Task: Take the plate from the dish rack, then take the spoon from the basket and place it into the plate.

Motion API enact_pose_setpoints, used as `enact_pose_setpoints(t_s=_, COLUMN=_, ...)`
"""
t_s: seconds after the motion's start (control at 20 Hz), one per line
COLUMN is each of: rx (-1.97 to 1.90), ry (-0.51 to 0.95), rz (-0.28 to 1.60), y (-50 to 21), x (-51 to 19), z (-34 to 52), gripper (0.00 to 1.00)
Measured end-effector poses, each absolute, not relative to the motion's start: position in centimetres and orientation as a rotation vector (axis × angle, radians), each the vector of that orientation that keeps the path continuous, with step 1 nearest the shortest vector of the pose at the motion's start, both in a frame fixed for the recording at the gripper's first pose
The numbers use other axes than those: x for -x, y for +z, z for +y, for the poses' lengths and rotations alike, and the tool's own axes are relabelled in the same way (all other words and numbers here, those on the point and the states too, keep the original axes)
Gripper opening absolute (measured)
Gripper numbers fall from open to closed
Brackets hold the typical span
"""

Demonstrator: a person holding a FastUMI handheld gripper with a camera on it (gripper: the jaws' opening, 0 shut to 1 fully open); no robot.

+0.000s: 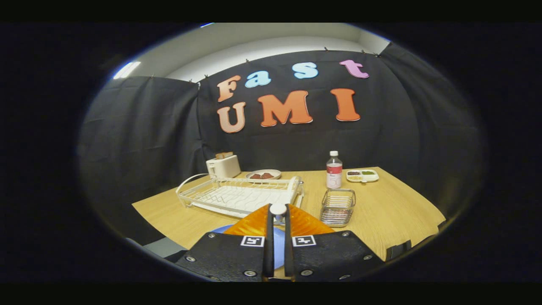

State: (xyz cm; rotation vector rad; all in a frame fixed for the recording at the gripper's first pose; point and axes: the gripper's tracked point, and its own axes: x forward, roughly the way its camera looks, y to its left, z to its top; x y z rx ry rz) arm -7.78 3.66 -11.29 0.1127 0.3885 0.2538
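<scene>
My gripper [278, 215] is shut on a small white spoon [278, 208], whose rounded end sticks up between the two fingertips. A blue plate [219, 230] lies flat on the wooden table right under the fingers; its rim peeks out beside the left finger and more of it is visible through the narrow gap between them. The white wire dish rack [237, 195] stands just beyond the fingertips, slightly to their left, with nothing in it. To the right of the fingertips the small wire basket [337, 206] looks empty.
Behind the basket stands a plastic bottle [334, 170], with a white divided snack tray [362, 175] to its right. A white toaster [223, 166] and a plate of food [263, 174] sit behind the rack. The table's right edge [419, 192] falls off near the booth wall.
</scene>
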Motion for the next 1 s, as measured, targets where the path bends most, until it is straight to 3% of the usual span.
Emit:
enact_pose_setpoints(t_s=0.45, rx=-0.139, ry=0.443, rz=0.439, y=-15.3, x=9.6, z=9.4, gripper=0.1)
enact_pose_setpoints(t_s=1.0, rx=-0.244, ry=0.459, rz=0.5, y=-19.2, x=10.4, z=8.5, gripper=0.13)
